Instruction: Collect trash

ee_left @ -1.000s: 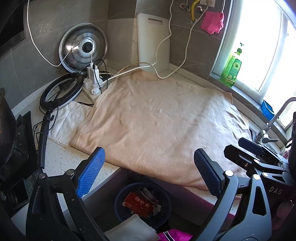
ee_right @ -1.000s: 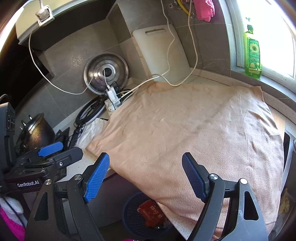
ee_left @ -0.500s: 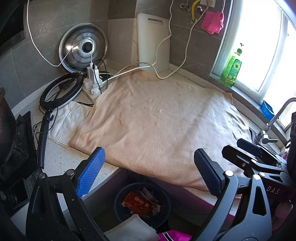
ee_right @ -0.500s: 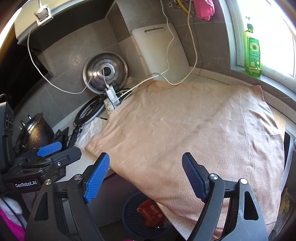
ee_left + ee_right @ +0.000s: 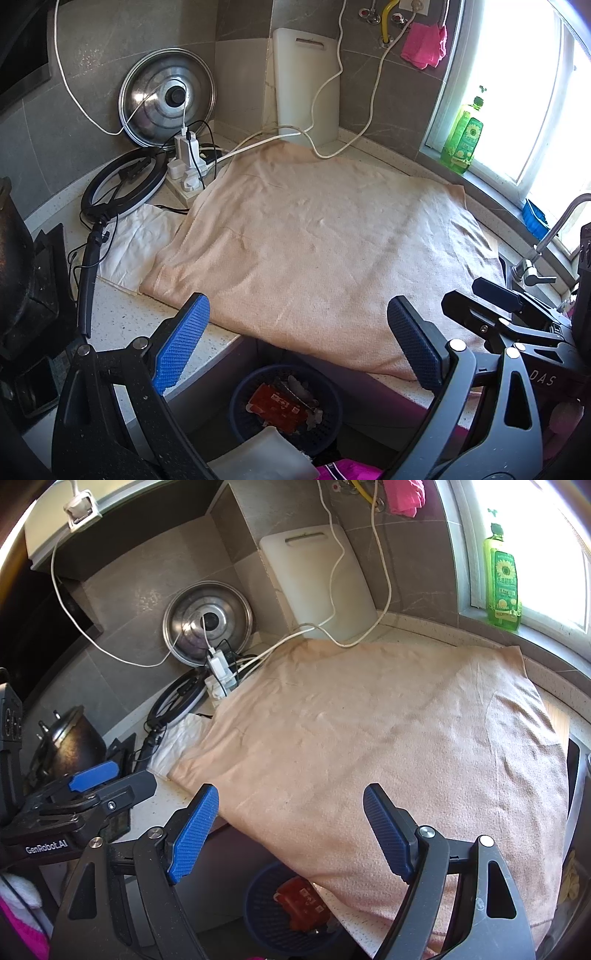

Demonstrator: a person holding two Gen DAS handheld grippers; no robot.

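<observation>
A dark blue mesh trash basket (image 5: 243,413) stands on the floor below the counter edge and holds a red wrapper (image 5: 277,404) and pale scraps. It also shows in the right wrist view (image 5: 258,915), with the red wrapper (image 5: 301,901) inside. My left gripper (image 5: 297,339) is open and empty, held above the basket at the counter's front edge. My right gripper (image 5: 291,830) is open and empty, also over the front edge. A peach towel (image 5: 317,243) covers the counter; no loose trash shows on it.
A white cloth (image 5: 136,240), ring light (image 5: 123,184), power strip with cables (image 5: 186,166), pot lid (image 5: 168,98) and cutting board (image 5: 306,81) stand at the back left. A green soap bottle (image 5: 463,140) stands on the sill; the faucet (image 5: 546,240) is on the right.
</observation>
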